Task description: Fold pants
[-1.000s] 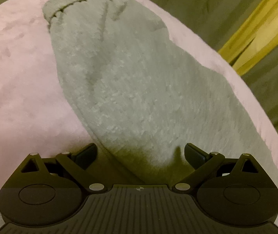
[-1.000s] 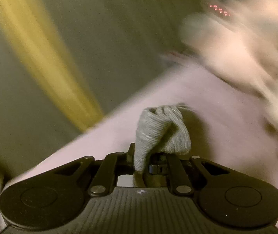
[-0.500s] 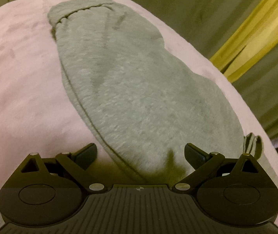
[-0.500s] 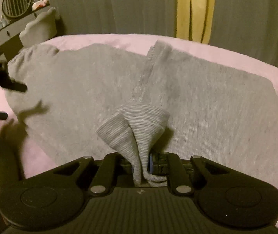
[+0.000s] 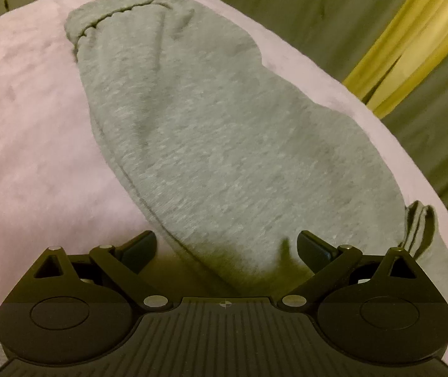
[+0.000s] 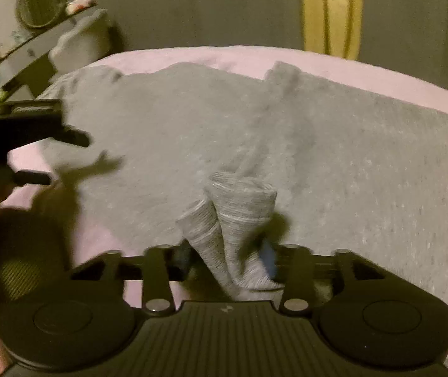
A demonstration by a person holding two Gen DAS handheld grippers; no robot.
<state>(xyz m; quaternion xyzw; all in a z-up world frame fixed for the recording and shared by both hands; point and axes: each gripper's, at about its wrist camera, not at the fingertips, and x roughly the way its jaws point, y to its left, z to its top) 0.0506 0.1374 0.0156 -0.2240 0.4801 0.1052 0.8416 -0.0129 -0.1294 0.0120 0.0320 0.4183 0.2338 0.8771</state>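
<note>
Grey sweatpants lie folded flat on a pink blanket, waistband at the far end. My left gripper is open and empty, hovering over the near edge of the pants. In the right wrist view the pants spread across the bed. My right gripper has its jaws parted around the ribbed cuff, which stands bunched between the fingers and rests on the pants. The left gripper shows open at the left edge of that view.
The pink blanket covers the bed. Green curtains with a yellow strip hang behind it. A shelf with a round fan and small items stands at the far left. The bed edge drops off beyond the pants.
My right gripper brought the cuff over onto the pants and its jaws have opened from the shut grip. My left gripper has barely moved.
</note>
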